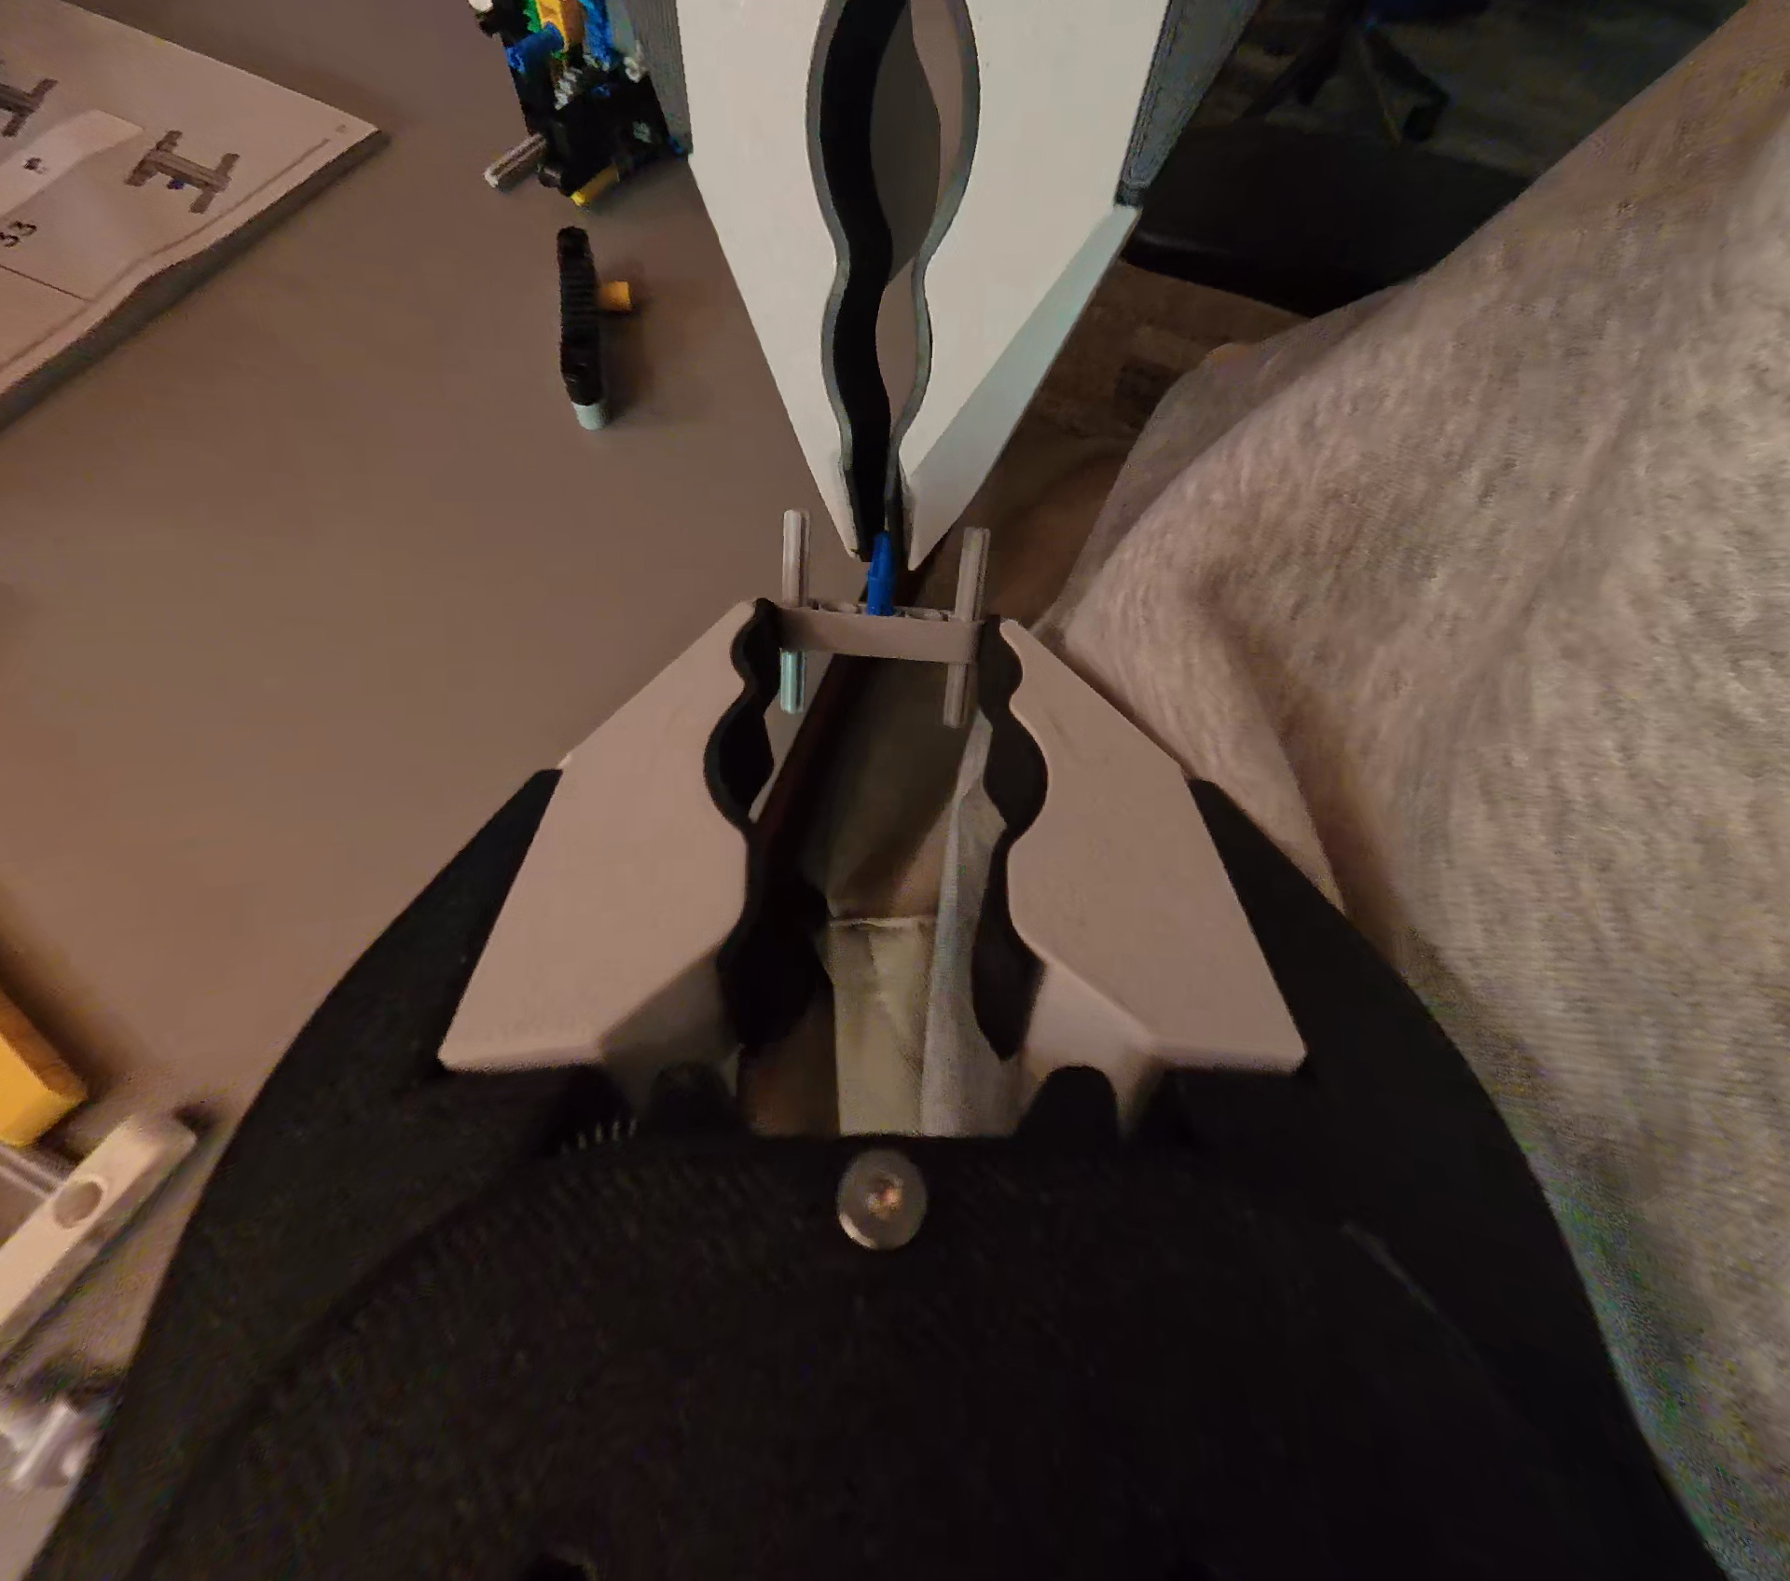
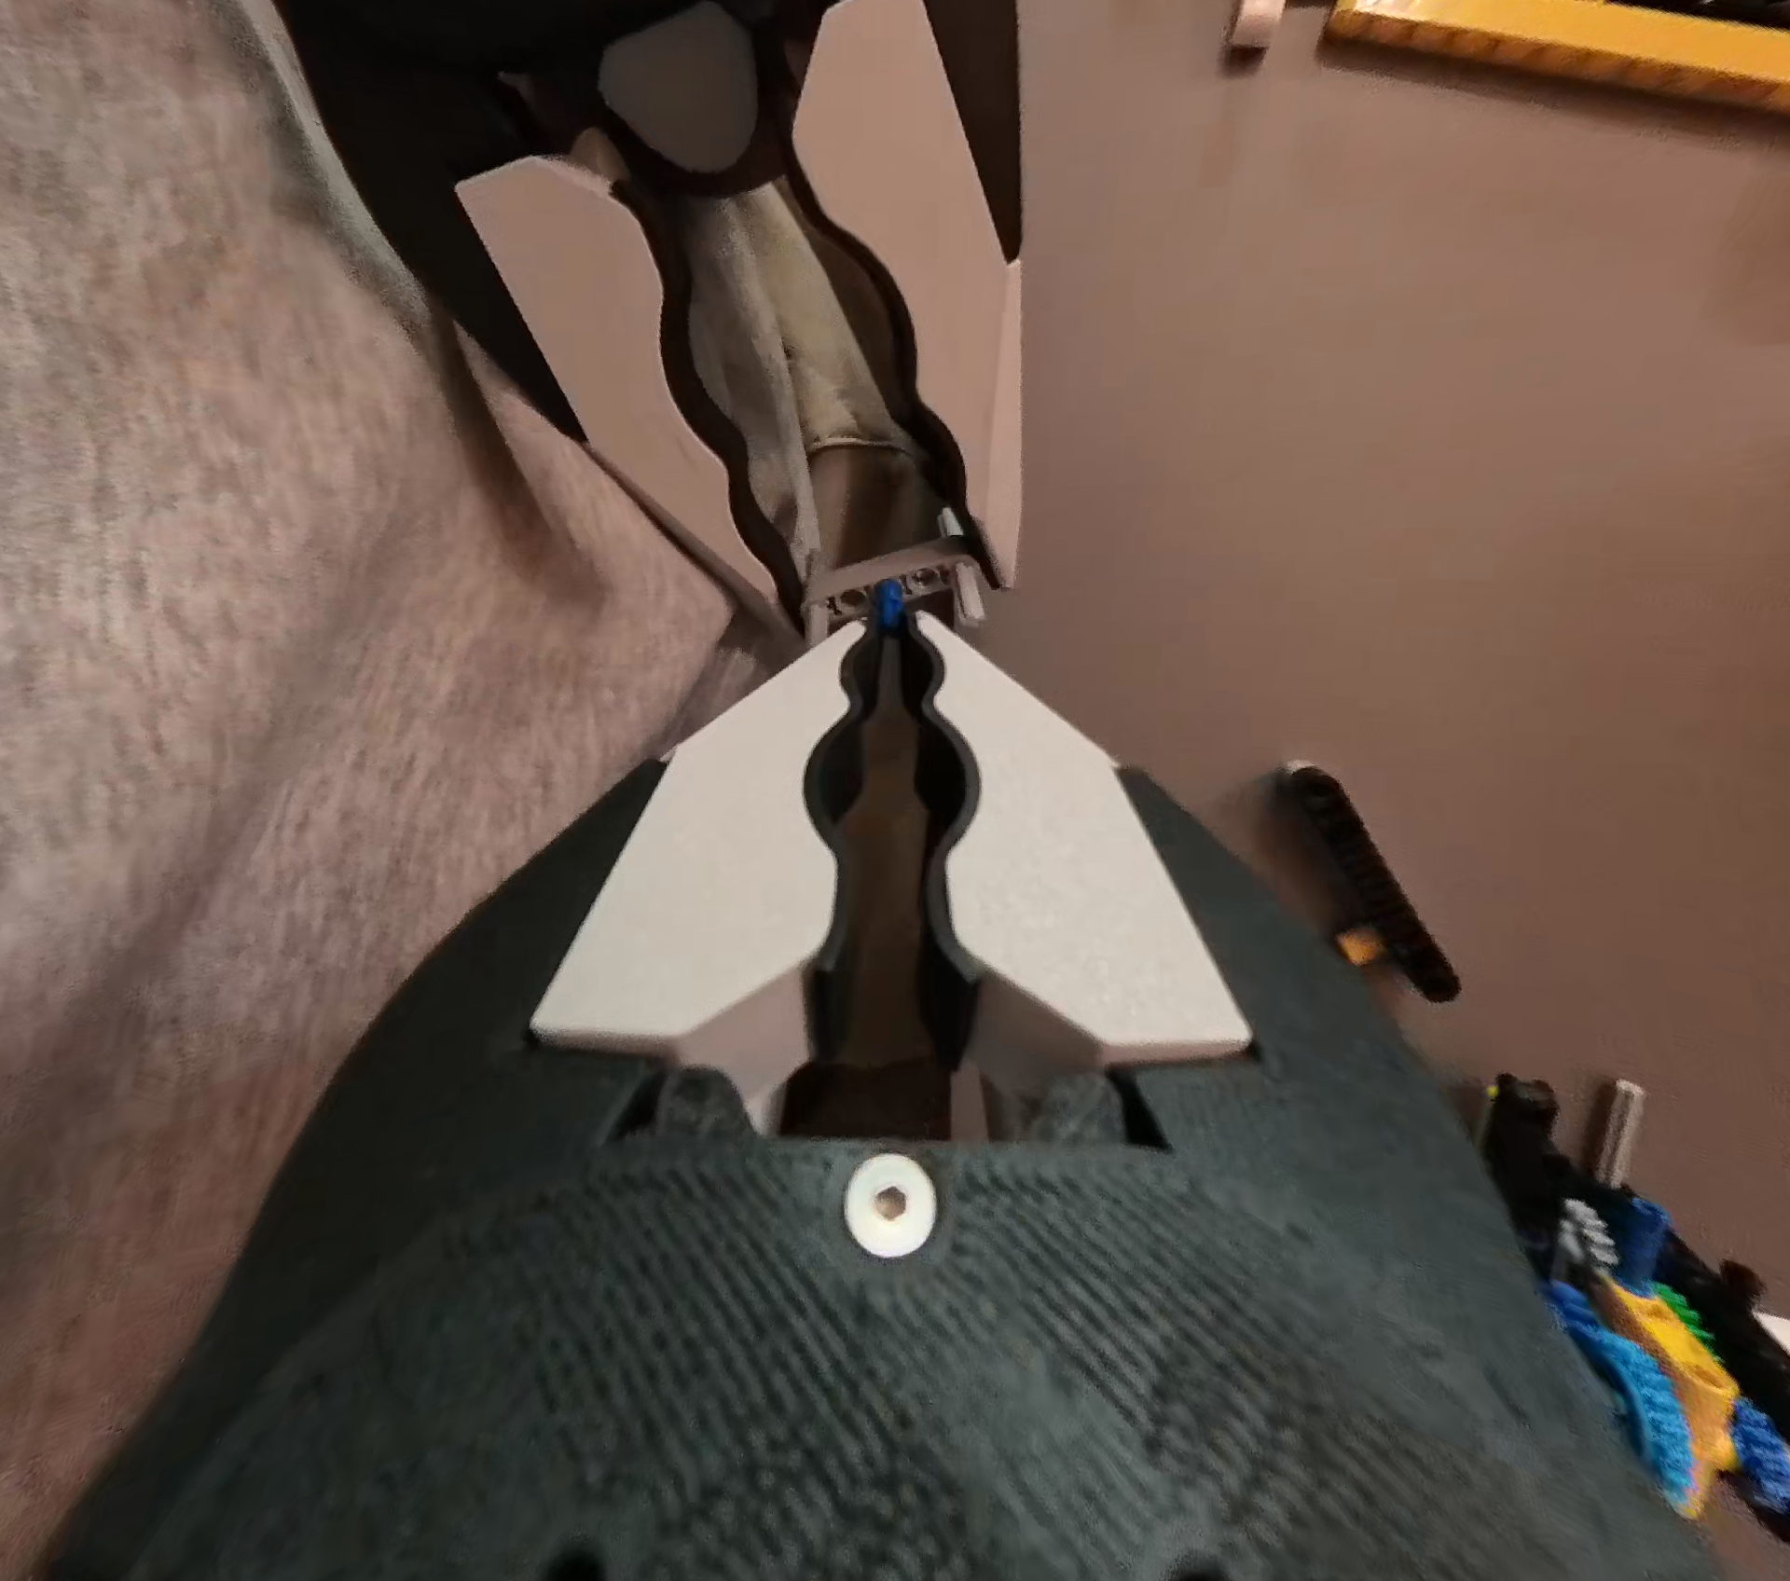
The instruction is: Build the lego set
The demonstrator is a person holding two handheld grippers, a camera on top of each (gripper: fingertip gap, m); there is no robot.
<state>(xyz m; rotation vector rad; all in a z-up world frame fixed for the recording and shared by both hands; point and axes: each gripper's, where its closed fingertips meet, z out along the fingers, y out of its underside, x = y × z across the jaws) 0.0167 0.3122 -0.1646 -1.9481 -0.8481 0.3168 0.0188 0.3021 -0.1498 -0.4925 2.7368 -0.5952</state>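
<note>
Your surface [image 1: 320, 527] ends beside the work. Your left gripper [image 1: 877, 626] clamps the grey frame [image 1: 877, 626] past that edge; your right gripper [image 2: 886, 632] pinches the blue pin [image 2: 885, 603] against it.

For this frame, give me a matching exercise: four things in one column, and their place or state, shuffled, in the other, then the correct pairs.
Things:
1. blue pin
2. grey H-shaped piece
3. black toothed bar
4. instruction booklet

Places or states:
A. lying loose on the table
B. lying on the table at the far left of the left wrist view
C. held across the left gripper tips
D. pinched in the right gripper, meeting the grey beam's middle

Pairs: 1-D, 2-C, 3-A, 4-B
</note>
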